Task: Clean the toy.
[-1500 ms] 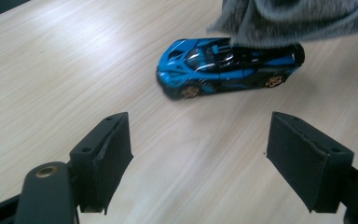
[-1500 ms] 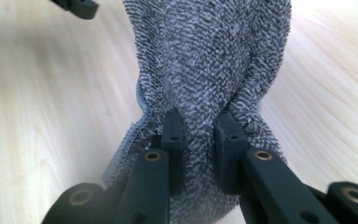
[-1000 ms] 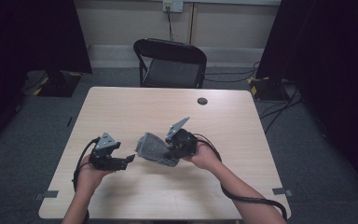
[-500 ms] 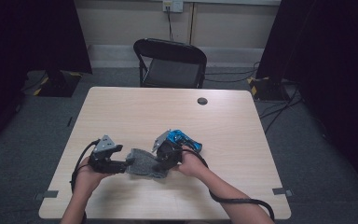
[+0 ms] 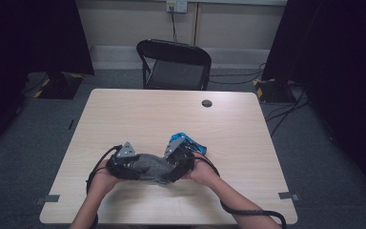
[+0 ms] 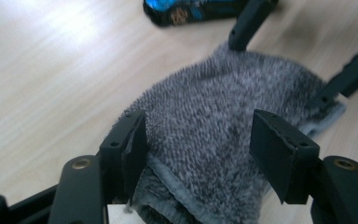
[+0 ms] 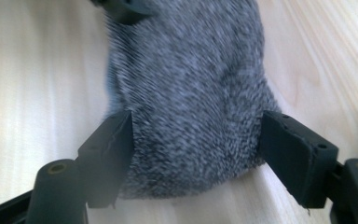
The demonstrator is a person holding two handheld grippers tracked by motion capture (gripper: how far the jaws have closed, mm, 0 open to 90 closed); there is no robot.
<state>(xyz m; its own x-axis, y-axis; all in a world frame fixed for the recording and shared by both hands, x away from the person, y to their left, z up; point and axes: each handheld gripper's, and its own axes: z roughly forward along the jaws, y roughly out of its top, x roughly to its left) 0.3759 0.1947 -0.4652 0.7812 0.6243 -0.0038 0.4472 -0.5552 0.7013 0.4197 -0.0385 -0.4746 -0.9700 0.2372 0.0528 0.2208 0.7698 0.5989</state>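
Straddling a grey towel (image 5: pixel 148 166) on the table (image 5: pixel 248 143), the left gripper (image 6: pixel 200 154), just narrowing, and right gripper (image 7: pixel 196 154), just widening, both gape, needing squarer edge grips.

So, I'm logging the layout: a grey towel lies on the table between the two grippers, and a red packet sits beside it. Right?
Not quite: the packet is blue, not red, as the high view shows. The grey towel does lie on the table between the two grippers.

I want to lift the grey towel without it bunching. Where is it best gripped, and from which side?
Probably the hemmed edge of the grey towel, near the left gripper. Come in low from that end: the towel lies flat and the folded hem is thick enough to pinch.
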